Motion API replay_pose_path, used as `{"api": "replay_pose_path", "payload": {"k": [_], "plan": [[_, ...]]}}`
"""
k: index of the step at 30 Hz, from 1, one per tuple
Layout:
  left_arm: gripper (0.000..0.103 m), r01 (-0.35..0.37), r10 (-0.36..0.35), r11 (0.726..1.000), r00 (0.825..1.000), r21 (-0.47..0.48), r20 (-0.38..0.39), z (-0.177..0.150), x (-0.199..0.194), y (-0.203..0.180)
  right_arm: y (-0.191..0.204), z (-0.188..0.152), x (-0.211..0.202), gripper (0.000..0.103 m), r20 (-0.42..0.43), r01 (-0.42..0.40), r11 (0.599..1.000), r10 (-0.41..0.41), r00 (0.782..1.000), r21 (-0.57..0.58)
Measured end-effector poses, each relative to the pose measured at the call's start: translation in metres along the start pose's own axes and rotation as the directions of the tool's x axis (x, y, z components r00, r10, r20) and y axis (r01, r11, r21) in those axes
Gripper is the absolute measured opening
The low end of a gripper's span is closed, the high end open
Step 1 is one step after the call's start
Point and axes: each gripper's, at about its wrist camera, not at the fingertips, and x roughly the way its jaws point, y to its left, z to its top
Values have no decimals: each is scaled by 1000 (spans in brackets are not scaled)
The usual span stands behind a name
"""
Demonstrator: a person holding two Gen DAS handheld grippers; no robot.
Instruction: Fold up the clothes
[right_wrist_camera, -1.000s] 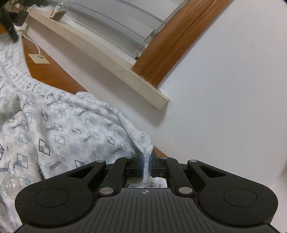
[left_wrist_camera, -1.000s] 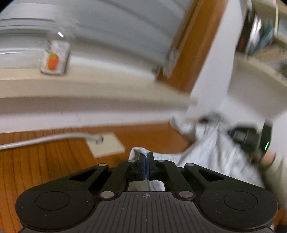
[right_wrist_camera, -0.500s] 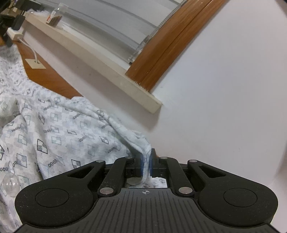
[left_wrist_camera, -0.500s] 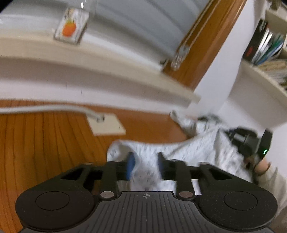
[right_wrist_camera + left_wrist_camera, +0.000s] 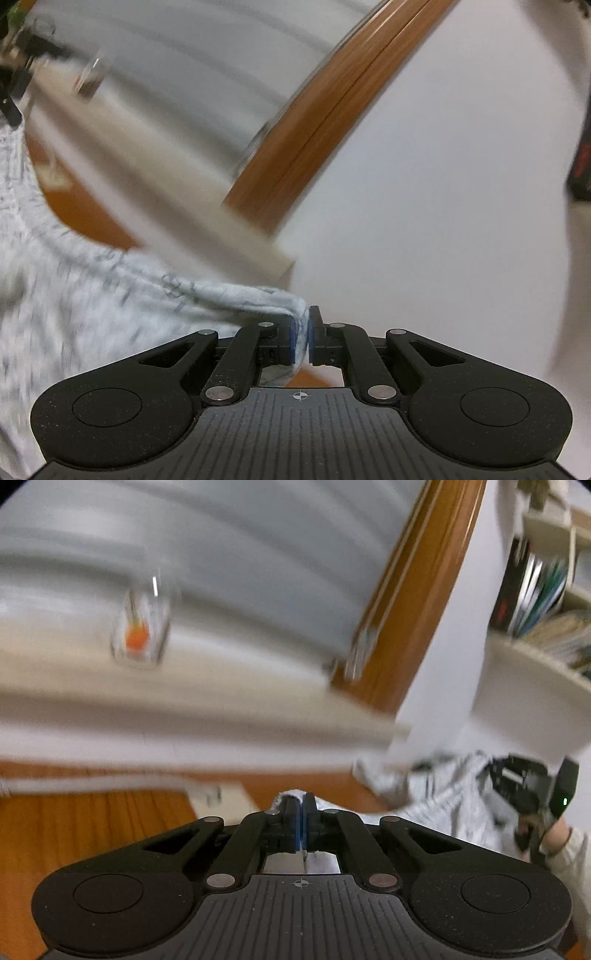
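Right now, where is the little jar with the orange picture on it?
In the left wrist view, the jar sits blurred at upper left on the pale window ledge, above the wooden floor and left of the brown window frame.

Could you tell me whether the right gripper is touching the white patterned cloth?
Touching: the right wrist view shows the right gripper shut on the white patterned cloth.

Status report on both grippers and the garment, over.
Left gripper shut on white patterned cotton garment. Right gripper shut on its edge. Nothing in the way.
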Motion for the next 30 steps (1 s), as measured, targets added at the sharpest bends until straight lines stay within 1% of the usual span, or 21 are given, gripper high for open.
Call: {"api": "replay_pose_path", "payload": {"k": [3, 5, 8, 10, 13, 15, 16, 18, 19, 20, 21, 22, 23, 24, 25, 26, 27, 29, 30], "plan": [[1, -16, 14, 999, 998, 32, 65, 17, -18, -7, -10, 26, -4, 7, 49, 19, 1000, -20, 999, 2], [1, -30, 24, 999, 993, 44, 118, 29, -30, -12, -16, 43, -5, 7, 80, 32, 999, -32, 996, 0], [1, -49, 36, 997, 979, 59, 202, 54, -52, -23, -21, 71, -3, 6, 121, 65, 997, -60, 991, -40], [1, -64, 40, 995, 963, 80, 265, 76, -71, -36, -29, 98, -7, 6, 153, 93, 994, -82, 985, -64], [1, -96, 47, 988, 935, 122, 351, 118, -101, -62, -44, 141, -17, 6, 203, 134, 985, -110, 973, -107], [1, -130, 54, 979, 908, 156, 416, 149, -126, -83, -55, 171, -26, 6, 240, 177, 972, -137, 961, -155], [1, -143, 53, 975, 895, 172, 444, 165, -138, -94, -63, 187, -33, 6, 266, 200, 967, -153, 952, -159], [1, -184, 57, 962, 859, 203, 508, 192, -165, -117, -80, 219, -48, 6, 319, 246, 956, -186, 929, -160], [1, -204, 60, 955, 841, 213, 537, 203, -176, -128, -88, 232, -57, 6, 349, 262, 956, -202, 915, -134], [1, -226, 74, 949, 838, 221, 540, 211, -181, -135, -94, 243, -64, 6, 369, 267, 959, -216, 904, -93], [1, -270, 109, 931, 848, 246, 518, 215, -179, -143, -94, 249, -63, 5, 357, 263, 960, -215, 909, -93], [1, -310, 139, 912, 850, 269, 508, 216, -176, -147, -89, 253, -59, 5, 341, 274, 950, -212, 916, -146], [1, -326, 152, 904, 849, 276, 506, 216, -176, -149, -85, 255, -57, 5, 339, 273, 946, -202, 919, -175], [1, -324, 153, 909, 844, 260, 514, 215, -180, -147, -83, 257, -56, 5, 339, 268, 943, -191, 921, -198], [1, -312, 150, 921, 837, 233, 527, 215, -185, -143, -83, 259, -56, 5, 343, 268, 943, -191, 920, -195], [1, -297, 140, 930, 833, 218, 536, 216, -190, -141, -85, 261, -56, 5, 358, 288, 939, -207, 910, -188], [1, -290, 130, 932, 827, 218, 546, 217, -194, -141, -87, 264, -56, 5, 365, 302, 935, -220, 904, -185], [1, -280, 105, 932, 816, 231, 568, 218, -204, -147, -93, 275, -60, 5, 395, 318, 933, -232, 889, -168], [1, -275, 93, 931, 812, 238, 576, 218, -210, -150, -96, 279, -66, 5, 412, 333, 930, -245, 878, -156]]}}
